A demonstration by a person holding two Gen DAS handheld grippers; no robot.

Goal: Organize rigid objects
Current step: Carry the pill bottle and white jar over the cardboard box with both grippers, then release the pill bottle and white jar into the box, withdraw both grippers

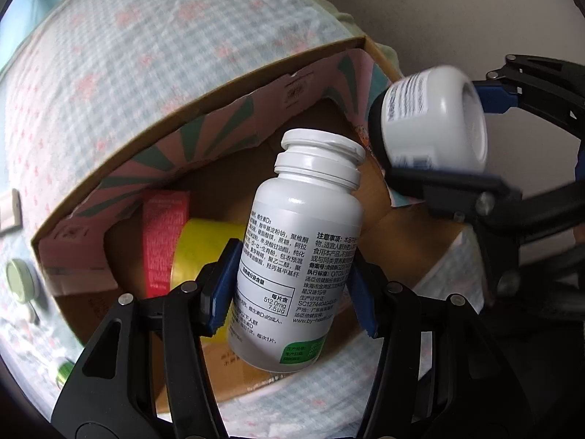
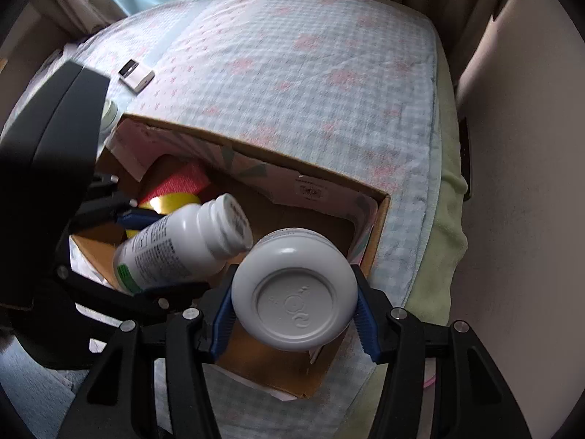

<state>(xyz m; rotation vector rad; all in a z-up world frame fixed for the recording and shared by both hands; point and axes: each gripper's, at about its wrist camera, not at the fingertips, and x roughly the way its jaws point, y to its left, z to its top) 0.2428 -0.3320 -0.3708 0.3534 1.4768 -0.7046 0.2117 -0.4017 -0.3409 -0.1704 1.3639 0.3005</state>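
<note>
I have a cardboard box [image 2: 378, 219] open on the checked bedcover [image 2: 310, 73], and both my grippers are over it with a bottle each. Inside the box I can see a red carton [image 1: 162, 237] leaning at the far-left side and a yellow tin [image 1: 204, 252] lying beside it, with bare brown floor toward the right half. My left gripper [image 1: 289, 289] has its blue pads closed on the sides of a white pill bottle [image 1: 296, 256], cap pointing away from me and tilted slightly right, held above the box opening. Its label is Chinese print; I can read "512.0mg", "7.5µg", "D3" and part of a web address starting "www.by-", plus a green patch near the base. My right gripper [image 2: 294, 305] is clamped on a second white bottle [image 2: 294, 289], whose moulded base faces the camera; from the left wrist view it sits near the box's right wall, with blurred print I cannot read. The two bottles are close together, the first one's cap just beside the second. The box's inner flaps are pink with green rays and stand up along the far wall. Outside the box, a small white device [image 2: 136, 73] lies on the cover well beyond it, and a round green lid [image 1: 20, 280] sits off the left wall. The bed's right edge drops to a green blanket [image 2: 453, 237].
</note>
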